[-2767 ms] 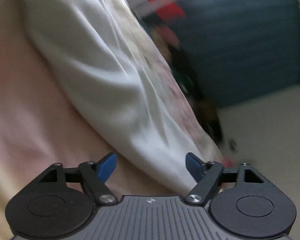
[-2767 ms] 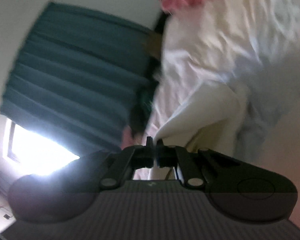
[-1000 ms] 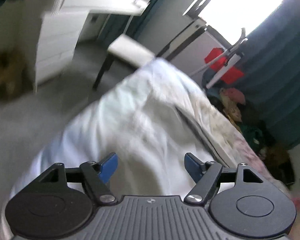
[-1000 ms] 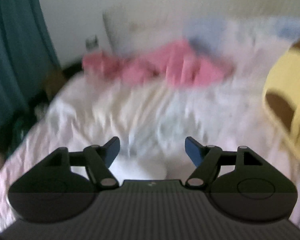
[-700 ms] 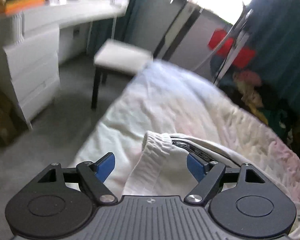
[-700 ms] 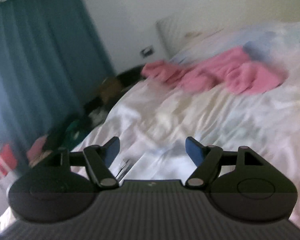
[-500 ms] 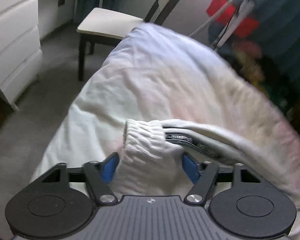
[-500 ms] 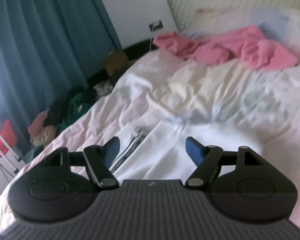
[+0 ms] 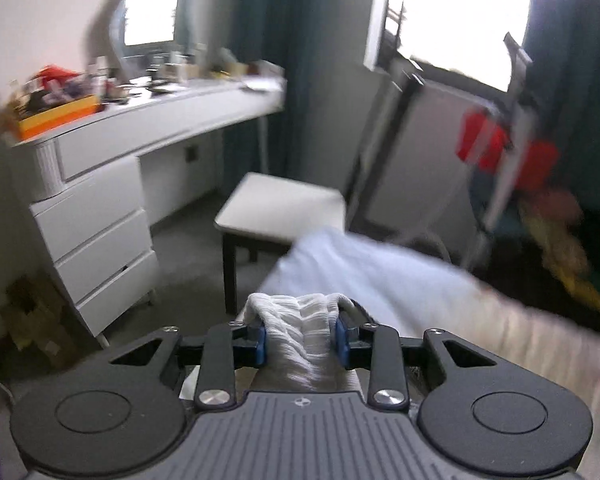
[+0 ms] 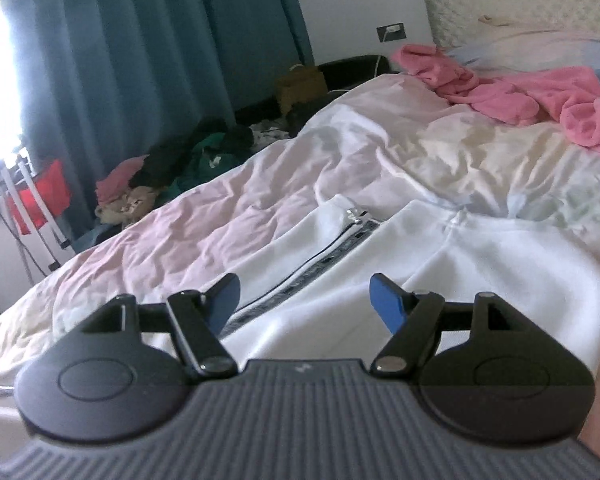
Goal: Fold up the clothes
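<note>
White trousers (image 10: 480,264) with a black-and-white side stripe lie spread on the pale bed cover (image 10: 260,200). My left gripper (image 9: 300,338) is shut on their ribbed white cuff (image 9: 300,320), which bunches between the blue pads and is lifted above the bed's foot end. My right gripper (image 10: 304,300) is open and empty, hovering low over the trousers' middle near the stripe (image 10: 324,260).
A pink blanket (image 10: 540,92) lies at the head of the bed. A pile of clothes (image 10: 172,172) sits by the teal curtain (image 10: 140,60). Beyond the bed's foot stand a white stool (image 9: 280,208), a white dresser (image 9: 100,200) and a drying rack (image 9: 500,160).
My left gripper closed on the ribbed cuff and lifted it, tilting up toward the room. My right gripper stayed open and settled low over the trousers.
</note>
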Motion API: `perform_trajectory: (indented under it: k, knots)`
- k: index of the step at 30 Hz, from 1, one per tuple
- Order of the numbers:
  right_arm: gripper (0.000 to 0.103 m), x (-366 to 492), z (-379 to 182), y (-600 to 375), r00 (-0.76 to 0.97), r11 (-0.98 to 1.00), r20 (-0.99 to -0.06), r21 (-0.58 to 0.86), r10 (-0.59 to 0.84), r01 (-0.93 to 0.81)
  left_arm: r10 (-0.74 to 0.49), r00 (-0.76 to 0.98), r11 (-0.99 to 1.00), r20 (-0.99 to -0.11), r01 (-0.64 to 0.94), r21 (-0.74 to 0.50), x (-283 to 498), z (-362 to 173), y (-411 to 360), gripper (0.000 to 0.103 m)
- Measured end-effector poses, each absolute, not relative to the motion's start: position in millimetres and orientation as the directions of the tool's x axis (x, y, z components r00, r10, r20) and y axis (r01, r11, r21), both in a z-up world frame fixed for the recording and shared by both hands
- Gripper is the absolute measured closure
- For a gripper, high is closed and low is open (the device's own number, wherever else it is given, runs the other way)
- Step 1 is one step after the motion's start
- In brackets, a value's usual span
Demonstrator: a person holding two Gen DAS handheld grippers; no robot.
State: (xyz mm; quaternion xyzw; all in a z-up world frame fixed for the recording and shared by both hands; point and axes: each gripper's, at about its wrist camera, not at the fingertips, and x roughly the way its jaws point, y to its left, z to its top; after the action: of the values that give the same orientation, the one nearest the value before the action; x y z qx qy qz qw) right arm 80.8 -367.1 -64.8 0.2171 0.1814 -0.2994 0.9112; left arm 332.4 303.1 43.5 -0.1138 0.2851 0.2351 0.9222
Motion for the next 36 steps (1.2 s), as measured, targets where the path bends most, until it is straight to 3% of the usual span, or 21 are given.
perform_trajectory:
  k: [5, 10, 12, 13, 20, 31, 36]
  knots:
    - [0.029, 92, -71, -370, 0.746, 0.730, -0.475, 0.270, -0.466, 0.628, 0.448, 0.649, 0.831, -0.615, -0.555, 0.020, 377, -3, 297, 0.066]
    - [0.029, 108, -81, -366, 0.756, 0.767, -0.482, 0.232, -0.443, 0.598, 0.490, 0.607, 0.826, -0.626, -0.553, 0.111, 397, -39, 294, 0.043]
    - [0.029, 115, -84, -362, 0.762, 0.786, -0.492, 0.222, -0.421, 0.577, 0.510, 0.599, 0.821, -0.617, -0.554, 0.141, 395, -38, 292, 0.026]
    - [0.029, 118, -86, -361, 0.767, 0.796, -0.496, 0.218, -0.408, 0.564, 0.511, 0.601, 0.820, -0.614, -0.555, 0.139, 391, -34, 291, 0.024]
    - [0.029, 123, -83, -349, 0.794, 0.853, -0.511, 0.199, -0.330, 0.483, 0.405, 0.736, 0.897, -0.542, -0.434, 0.081, 321, 14, 253, 0.015]
    - [0.030, 93, -65, -338, 0.835, 0.898, -0.497, 0.216, -0.237, 0.384, 0.188, 0.854, 0.981, -0.484, -0.189, 0.048, 166, 29, 129, 0.014]
    - [0.030, 73, -61, -343, 0.830, 0.884, -0.539, 0.306, -0.147, 0.355, 0.035, 0.869, 0.976, -0.493, -0.137, -0.171, 111, 7, 80, 0.012]
